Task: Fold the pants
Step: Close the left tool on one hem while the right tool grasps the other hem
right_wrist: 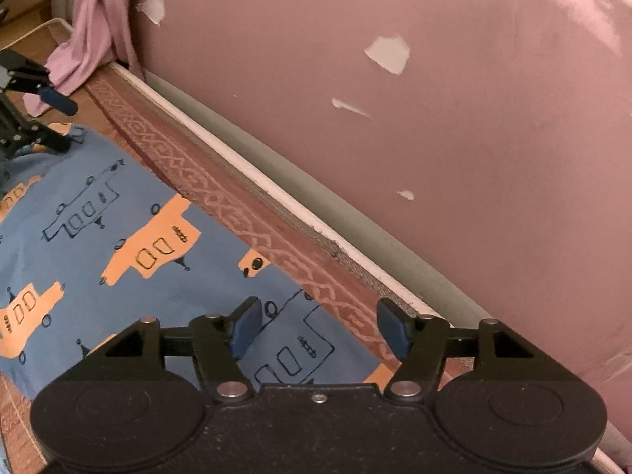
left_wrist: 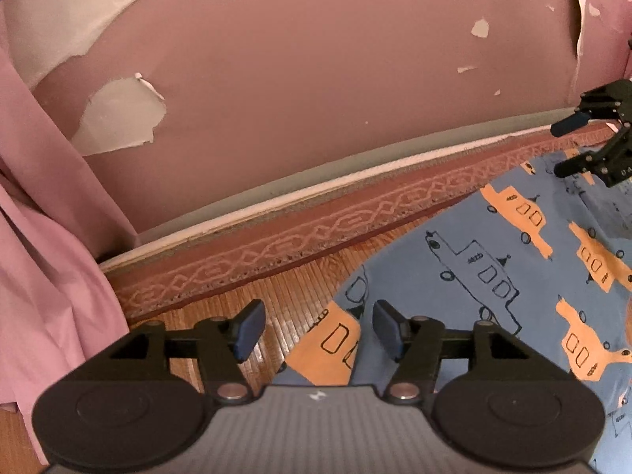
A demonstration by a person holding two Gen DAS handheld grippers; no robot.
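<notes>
Blue printed pants (left_wrist: 493,276) lie flat on the woven mat (left_wrist: 252,308), long axis along the wall btw my 2 grippers; left gripper (left_wrist: 314,330) and right gripper (right_wrist: 318,330) fingers wide, empty, edges just ahead.

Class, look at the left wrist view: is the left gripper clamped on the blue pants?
No: the left gripper is open, its pads apart above the pants, gripping nothing.

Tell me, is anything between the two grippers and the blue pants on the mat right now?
Nothing visible is. The left gripper is open over the pants edge, and the right gripper is open over the edge nearest the wall. Only bare mat lies around them.
</notes>
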